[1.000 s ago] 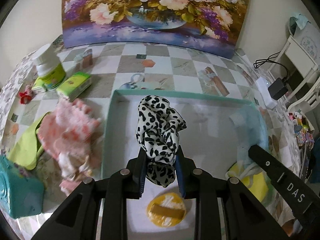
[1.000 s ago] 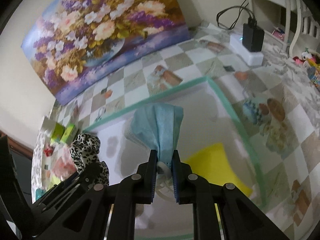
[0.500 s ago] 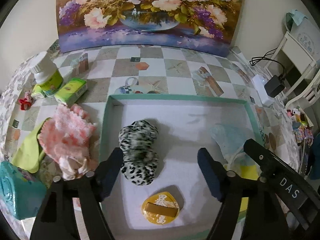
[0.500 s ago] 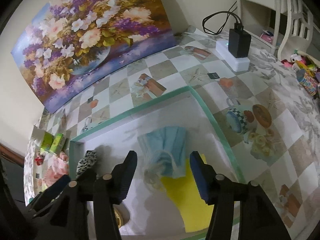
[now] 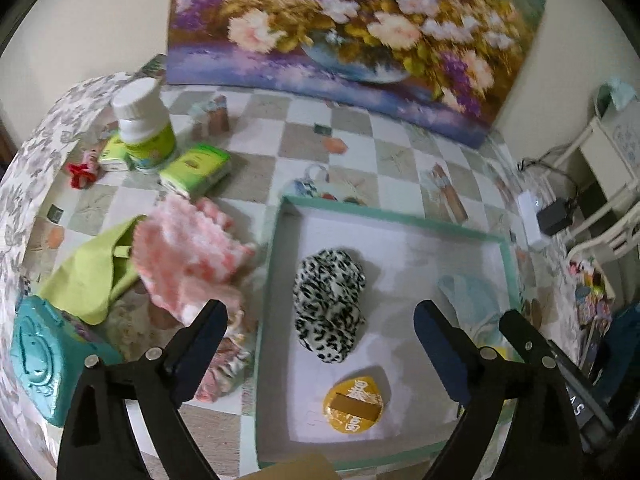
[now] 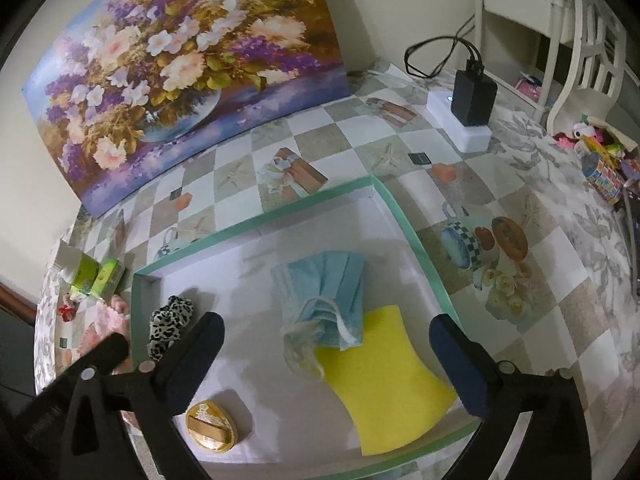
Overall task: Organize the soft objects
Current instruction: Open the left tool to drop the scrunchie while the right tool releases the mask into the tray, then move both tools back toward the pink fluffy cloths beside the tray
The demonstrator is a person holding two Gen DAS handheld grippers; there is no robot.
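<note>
A teal-rimmed white tray (image 5: 400, 222) (image 6: 280, 210) holds a leopard-print scrunchie (image 5: 329, 303) (image 6: 168, 322), a blue face mask (image 6: 332, 294) (image 5: 468, 296), a yellow sponge (image 6: 384, 380) and a round gold puff (image 5: 354, 404) (image 6: 210, 426). My left gripper (image 5: 320, 348) is open and empty above the scrunchie. My right gripper (image 6: 326, 356) is open and empty above the mask and sponge. A pink fluffy cloth (image 5: 188, 256) and a green cloth (image 5: 88, 276) lie left of the tray.
A white bottle (image 5: 142, 124), green tissue packs (image 5: 196, 172), a red clip (image 5: 80, 170) and a teal box (image 5: 44, 364) sit at the left. A flower painting (image 6: 180, 60) stands at the back. A charger and power strip (image 6: 468, 108) sit at the right.
Both grippers opened and let go: the scrunchie and the mask now lie in the tray. Both grippers have drawn back, the left view shifting left.
</note>
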